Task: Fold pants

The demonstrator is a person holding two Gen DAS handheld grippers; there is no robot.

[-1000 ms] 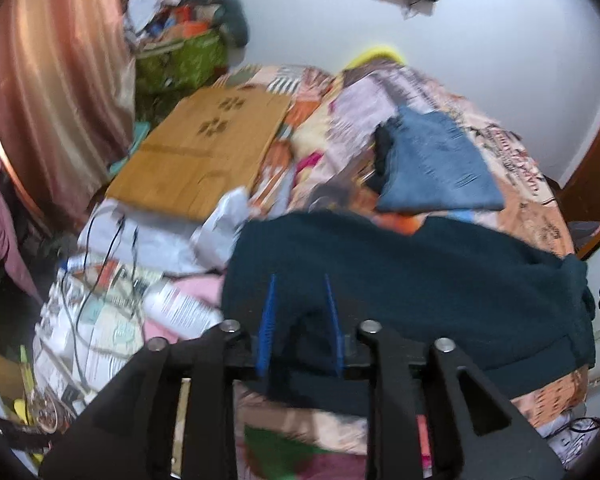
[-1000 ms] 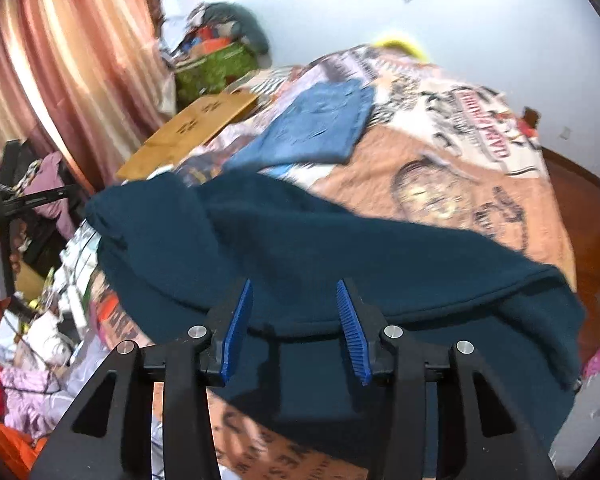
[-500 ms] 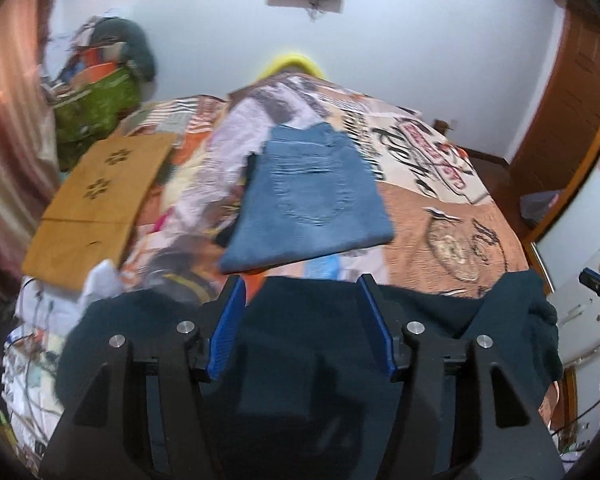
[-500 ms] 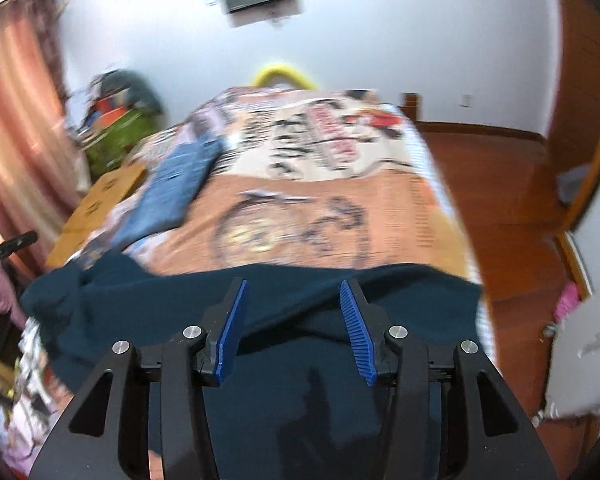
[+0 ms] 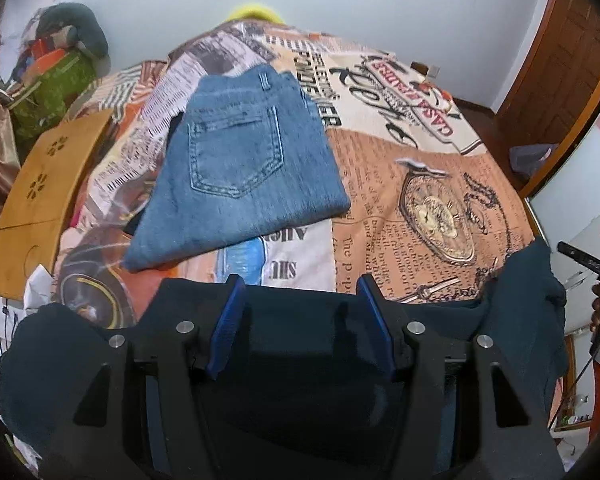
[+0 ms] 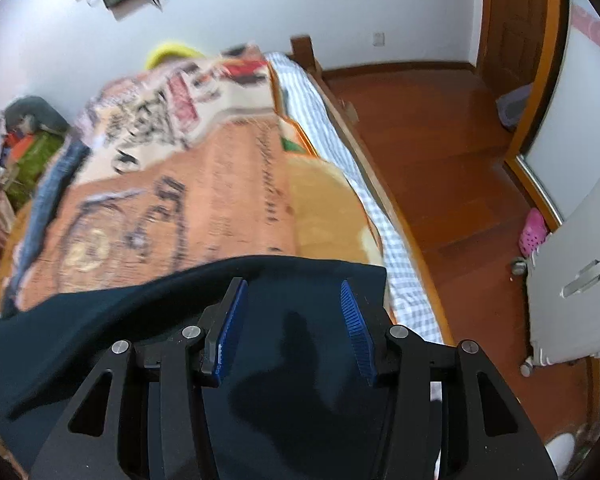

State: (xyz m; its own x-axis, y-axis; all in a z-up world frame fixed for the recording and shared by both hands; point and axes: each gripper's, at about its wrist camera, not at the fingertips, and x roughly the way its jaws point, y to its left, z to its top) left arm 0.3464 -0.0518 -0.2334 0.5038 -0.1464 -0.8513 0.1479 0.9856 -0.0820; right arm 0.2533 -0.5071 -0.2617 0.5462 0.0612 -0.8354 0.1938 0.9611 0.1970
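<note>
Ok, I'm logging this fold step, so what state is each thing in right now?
Left tongs: open, over the dark pants.
Right tongs: open, over the dark pants.
Dark pants: rumpled, at the bed's near edge.
Jeans: folded, flat on the bedspread.

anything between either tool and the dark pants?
Nothing visible. The dark pants lie directly under the open left tool, and the right tool is open over the same cloth. The folded jeans sit farther up the bed.

printed bedspread [image 5: 428, 184], wooden board [image 5: 44, 184], pink shoe [image 6: 533, 231]
</note>
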